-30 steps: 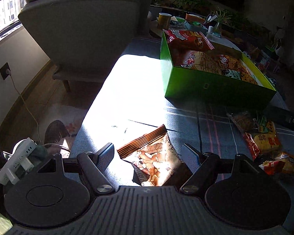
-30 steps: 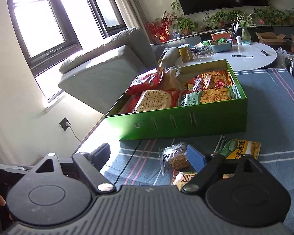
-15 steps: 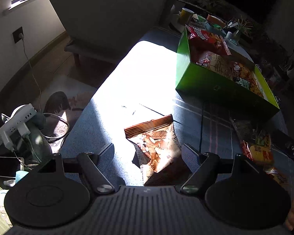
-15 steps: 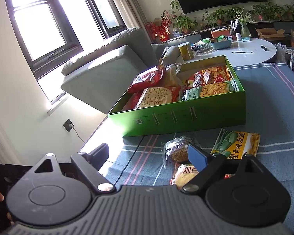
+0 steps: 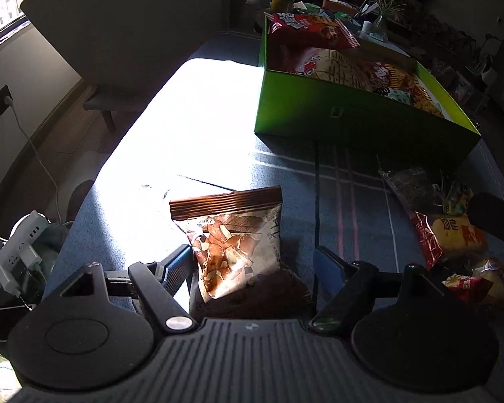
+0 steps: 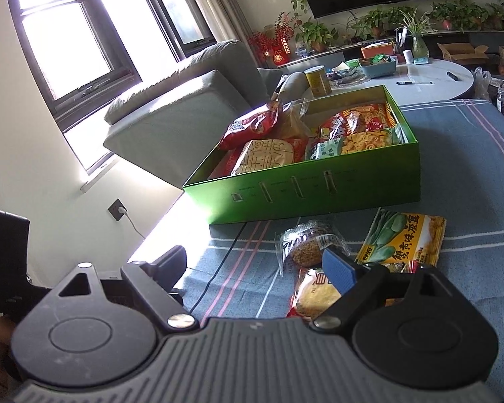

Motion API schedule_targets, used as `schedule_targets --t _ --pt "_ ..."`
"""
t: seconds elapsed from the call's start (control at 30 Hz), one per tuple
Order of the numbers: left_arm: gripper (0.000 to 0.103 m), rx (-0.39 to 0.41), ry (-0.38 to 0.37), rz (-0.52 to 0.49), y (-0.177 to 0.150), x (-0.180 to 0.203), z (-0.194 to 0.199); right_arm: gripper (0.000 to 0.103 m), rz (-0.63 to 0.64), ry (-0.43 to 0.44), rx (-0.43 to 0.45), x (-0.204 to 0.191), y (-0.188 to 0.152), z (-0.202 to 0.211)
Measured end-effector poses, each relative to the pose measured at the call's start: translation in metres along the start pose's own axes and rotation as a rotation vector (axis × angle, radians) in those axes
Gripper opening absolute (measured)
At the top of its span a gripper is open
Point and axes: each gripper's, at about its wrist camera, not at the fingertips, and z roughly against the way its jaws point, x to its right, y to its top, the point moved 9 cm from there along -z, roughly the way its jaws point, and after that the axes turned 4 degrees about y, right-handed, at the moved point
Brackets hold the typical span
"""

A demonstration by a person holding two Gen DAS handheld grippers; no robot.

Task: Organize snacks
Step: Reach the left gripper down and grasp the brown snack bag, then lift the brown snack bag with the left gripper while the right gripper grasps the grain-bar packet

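Left gripper (image 5: 252,265) jaws just closing, part open around brown snack bag (image 5: 233,245) lying on tabletop (image 5: 319,194); left pad touches, right clear. Right gripper (image 6: 252,265) jaws half open, empty, over loose packets near green box (image 6: 312,188).

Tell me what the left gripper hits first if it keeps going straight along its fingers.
The brown snack bag. It already lies between the left gripper fingers, whose jaws have just been closing, with the blue tablecloth right beneath it; contact is unclear.

Brown snack packet (image 5: 233,241) lies flat (nuts, perhaps) near green box (image 5: 352,117).
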Motion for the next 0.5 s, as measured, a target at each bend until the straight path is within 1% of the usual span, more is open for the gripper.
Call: schedule_targets --t 0.03,0.07,0.17,0.3,0.5 --pt "0.065 0.008 -0.007 -0.026 0.001 0.004 0.0 0.077 0.0 -0.002 -0.001 0.0 0.0 0.0" --pt "0.058 0.015 -0.014 -0.053 0.001 0.009 0.001 0.077 -0.001 -0.004 -0.003 0.001 -0.001 0.0" --pt "0.053 0.037 -0.038 -0.116 -0.003 0.02 0.003 0.077 -0.004 -0.011 -0.007 0.004 -0.001 -0.002" --pt "0.053 0.063 -0.043 -0.157 -0.006 0.024 0.005 0.077 -0.007 -0.025 -0.012 0.006 -0.001 -0.005" --pt "0.053 0.069 -0.049 -0.163 -0.006 0.023 0.007 0.077 -0.007 -0.03 -0.022 0.008 -0.002 -0.009"
